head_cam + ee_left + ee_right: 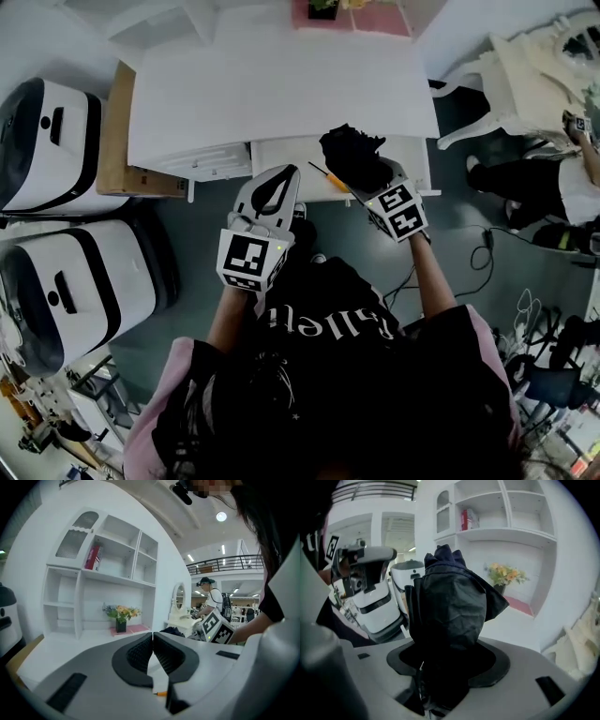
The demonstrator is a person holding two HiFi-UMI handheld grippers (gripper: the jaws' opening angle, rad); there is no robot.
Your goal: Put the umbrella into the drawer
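A folded black umbrella (352, 156) (449, 603) stands upright in my right gripper (367, 180) (449, 660), whose jaws are shut on its lower part. It hangs over the right half of the open white drawer (281, 154) under the front edge of the white desk (281, 84). A thin tool with an orange tip (330, 177) lies in the drawer. My left gripper (284, 176) (153, 638) is shut with nothing in it, hovering at the drawer's front, left of the umbrella. In the left gripper view the umbrella (172, 631) shows as a dark lump beside the right gripper's marker cube (217, 626).
Two white and black machines (45, 141) (80, 281) stand on the floor at left, next to a cardboard panel (112, 131). A pink mat with flowers (352, 14) sits at the desk's back. A white ornate table (530, 70), another person (553, 187) and cables (487, 253) are at right.
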